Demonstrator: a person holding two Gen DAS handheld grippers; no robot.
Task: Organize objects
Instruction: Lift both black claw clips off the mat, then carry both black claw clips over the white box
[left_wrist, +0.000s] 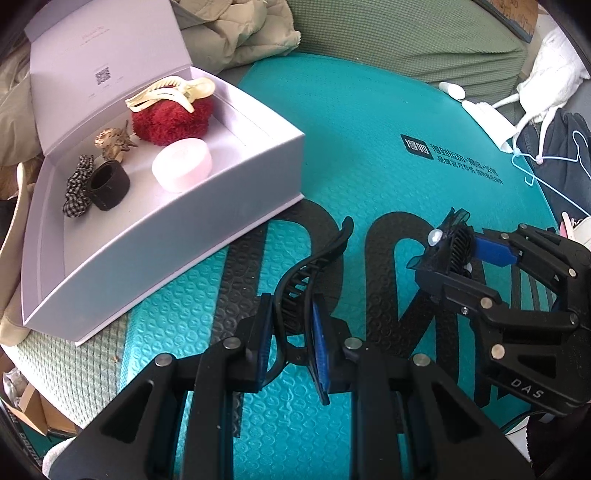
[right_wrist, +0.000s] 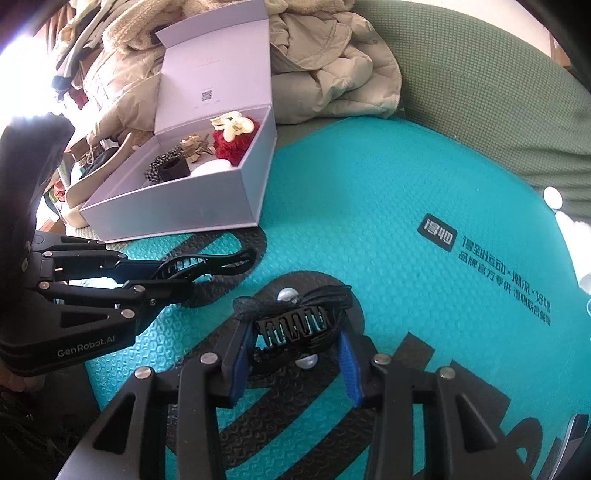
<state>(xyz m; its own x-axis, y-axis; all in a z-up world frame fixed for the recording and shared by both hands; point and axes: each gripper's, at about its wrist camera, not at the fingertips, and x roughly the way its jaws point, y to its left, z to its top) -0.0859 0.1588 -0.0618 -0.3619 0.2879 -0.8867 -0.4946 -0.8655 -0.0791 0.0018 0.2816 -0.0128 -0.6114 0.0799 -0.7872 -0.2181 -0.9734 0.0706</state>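
I'm working over the teal mat (left_wrist: 369, 122), which lies on a green bed cover (right_wrist: 480, 74) with a heap of beige jackets (right_wrist: 332, 66) behind it. At the mat's far left corner sits the open grey box (left_wrist: 229, 199), lid up, and it already holds a good share of the items: a red fluffy scrunchie (left_wrist: 171, 120) with a cream claw clip (left_wrist: 170, 92) resting on top of it, a pale pink round case (left_wrist: 183, 164), a black band (left_wrist: 109, 184), a checked scrunchie (left_wrist: 75, 192) and a small gold-brown piece (left_wrist: 112, 142) I can't identify. What remains, as far as I can see, is in my grippers. My left gripper (left_wrist: 291, 325) is closed down to the width of a plain black claw clip (left_wrist: 314, 266), pinched between the blue pads and apparently just above the mat, near the box's front wall. My right gripper (right_wrist: 295, 354) is closed to a wider gap around a black clip with mesh bow and pearls (right_wrist: 295, 317), further from the box. I judge the sorting mostly done: both clips are in hand but not yet carried into the box.
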